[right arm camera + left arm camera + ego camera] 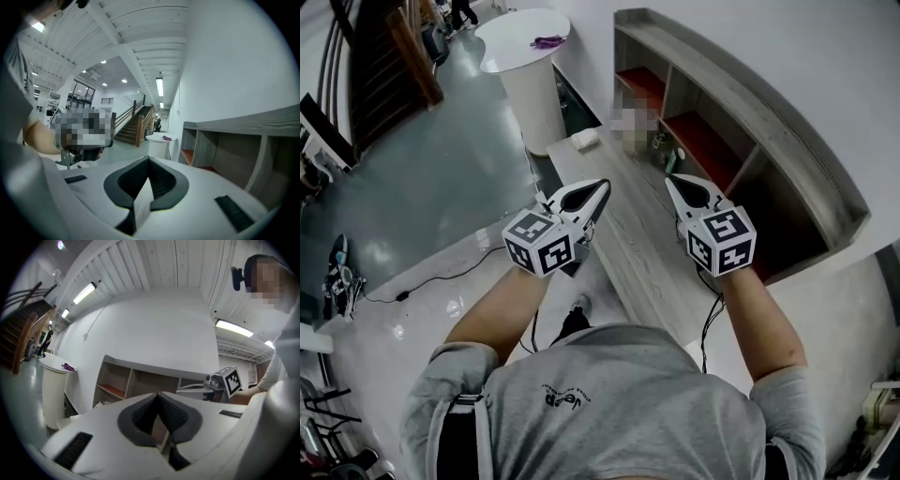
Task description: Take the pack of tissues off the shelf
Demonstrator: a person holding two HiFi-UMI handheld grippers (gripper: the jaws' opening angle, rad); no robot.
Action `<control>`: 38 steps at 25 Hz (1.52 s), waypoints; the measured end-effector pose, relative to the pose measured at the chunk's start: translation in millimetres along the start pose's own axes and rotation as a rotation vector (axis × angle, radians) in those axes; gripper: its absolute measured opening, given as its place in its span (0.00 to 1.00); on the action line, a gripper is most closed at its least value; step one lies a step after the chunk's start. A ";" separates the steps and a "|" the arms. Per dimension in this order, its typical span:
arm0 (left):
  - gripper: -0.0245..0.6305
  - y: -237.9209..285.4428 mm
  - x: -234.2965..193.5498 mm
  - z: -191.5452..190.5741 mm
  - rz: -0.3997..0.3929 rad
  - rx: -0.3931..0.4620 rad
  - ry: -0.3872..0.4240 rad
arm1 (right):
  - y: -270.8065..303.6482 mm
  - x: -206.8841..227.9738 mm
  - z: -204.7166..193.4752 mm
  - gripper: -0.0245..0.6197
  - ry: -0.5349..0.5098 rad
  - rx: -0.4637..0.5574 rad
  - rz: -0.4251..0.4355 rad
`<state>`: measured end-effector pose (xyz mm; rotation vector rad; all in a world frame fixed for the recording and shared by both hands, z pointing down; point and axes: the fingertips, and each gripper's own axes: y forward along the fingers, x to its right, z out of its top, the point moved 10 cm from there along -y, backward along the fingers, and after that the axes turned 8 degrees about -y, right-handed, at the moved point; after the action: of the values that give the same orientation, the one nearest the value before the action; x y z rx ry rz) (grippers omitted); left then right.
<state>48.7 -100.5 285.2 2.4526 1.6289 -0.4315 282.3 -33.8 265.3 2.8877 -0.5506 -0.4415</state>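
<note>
A small white pack (584,139) lies at the far end of the long wooden bench (628,253); it looks like the tissues, though I cannot be sure. The grey shelf unit (741,103) with red-floored compartments runs along the wall to the right of the bench. In the left gripper view something white and crumpled (100,404) sits at the foot of the shelf's leftmost compartment. My left gripper (602,187) hovers over the bench's left edge, its jaws shut and empty (157,394). My right gripper (672,180) hangs beside it, nearer the shelf, also shut on nothing (149,159).
A round white pedestal table (525,56) with a purple item (547,41) stands beyond the bench. Small bottles (664,148) stand at the shelf's lower level. A cable (441,277) trails over the glossy floor on the left. A staircase (136,124) rises farther off.
</note>
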 end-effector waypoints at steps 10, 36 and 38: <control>0.06 -59.7 64.0 -49.7 0.044 -0.038 -0.009 | -55.9 -62.6 -31.5 0.05 0.021 0.013 0.093; 0.06 -101.1 91.3 -98.5 0.052 -0.047 -0.091 | -103.7 -96.9 -81.4 0.05 0.091 0.001 0.111; 0.06 -99.8 92.6 -98.5 0.049 -0.047 -0.090 | -105.4 -95.8 -82.1 0.05 0.085 -0.004 0.110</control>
<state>5.0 48.2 350.0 2.3973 1.5235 -0.4835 258.4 108.5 344.1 2.8386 -0.6891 -0.3019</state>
